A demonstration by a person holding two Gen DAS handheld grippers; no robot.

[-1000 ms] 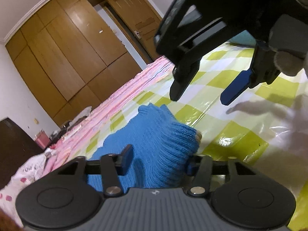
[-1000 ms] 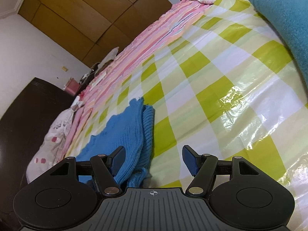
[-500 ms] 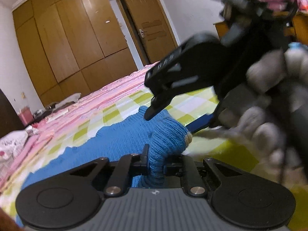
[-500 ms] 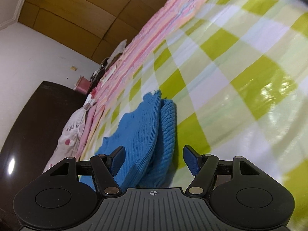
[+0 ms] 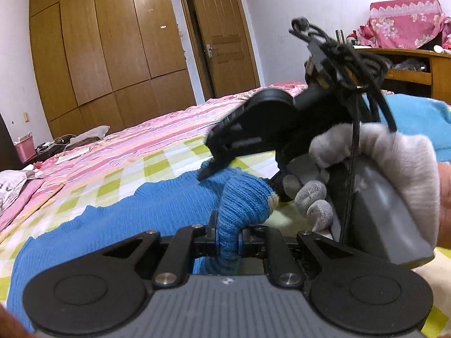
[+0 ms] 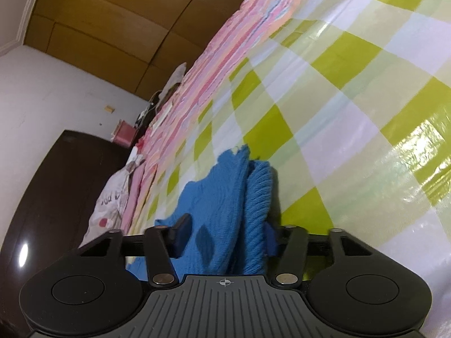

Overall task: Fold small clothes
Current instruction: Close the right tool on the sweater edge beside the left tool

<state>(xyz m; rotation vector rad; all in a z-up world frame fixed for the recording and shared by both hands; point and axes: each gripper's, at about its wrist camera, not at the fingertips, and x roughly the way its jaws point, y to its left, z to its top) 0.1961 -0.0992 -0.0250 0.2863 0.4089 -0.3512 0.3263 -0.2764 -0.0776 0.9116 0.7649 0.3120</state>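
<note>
Pinching one corner, straddling the other

Gripping a rolled blue cuff of the blue knit garment [image 5: 146, 211], the left gripper [image 5: 227, 242] has its jaws closed tight on the fabric. The right gripper [image 6: 225, 238] stands wide open – its fingers either side of the garment's folded edge, which runs straight ahead along the gripper's line of sight, nothing clamped yet. The knit lies flat on the green-checked sheet [image 6: 352, 90], stretching away to the left of both tools. In the left view the right tool's tips touch the cloth just beyond the held cuff – so the right hand [image 5: 380, 174] looks set to close next
</note>
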